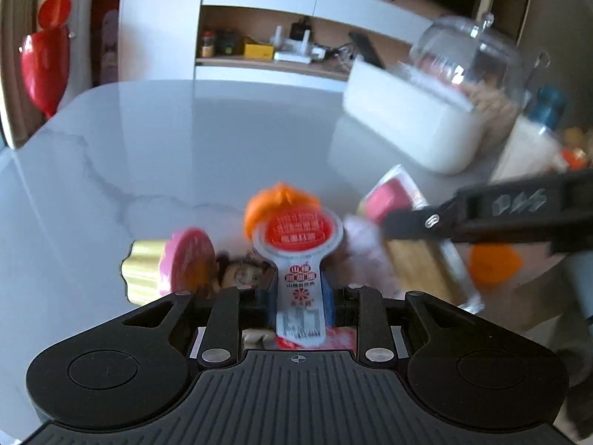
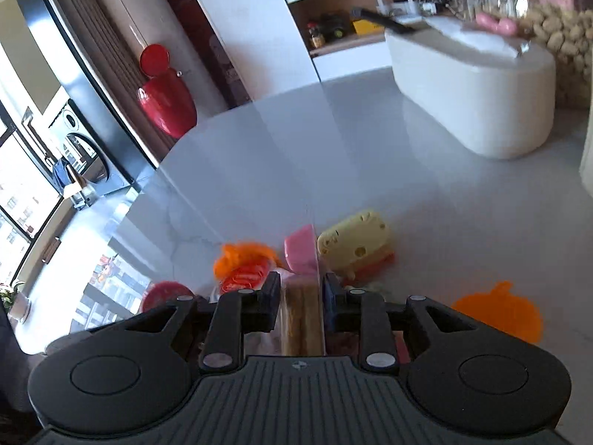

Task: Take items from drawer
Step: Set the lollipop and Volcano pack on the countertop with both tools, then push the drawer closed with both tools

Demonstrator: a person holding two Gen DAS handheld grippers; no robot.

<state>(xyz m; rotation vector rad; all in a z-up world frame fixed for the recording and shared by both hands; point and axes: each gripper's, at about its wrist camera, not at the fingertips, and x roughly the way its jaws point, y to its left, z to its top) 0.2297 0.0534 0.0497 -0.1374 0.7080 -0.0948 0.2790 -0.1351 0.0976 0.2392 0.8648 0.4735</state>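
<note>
While the left tool (image 1: 296,293) is clamped on a spoon-shaped snack pack (image 1: 301,259) with a red foil lid, the right tool (image 2: 302,296) is pinching a clear packet of wafers (image 2: 301,319), both held just over the grey counter (image 2: 296,155). An orange pumpkin-shaped mat (image 2: 498,311) lies on the counter nearby, and a white box (image 2: 474,100) sits further back.

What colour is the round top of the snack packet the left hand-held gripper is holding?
Red with white lettering, on the snack packet; the left wrist view shows it best.
</note>
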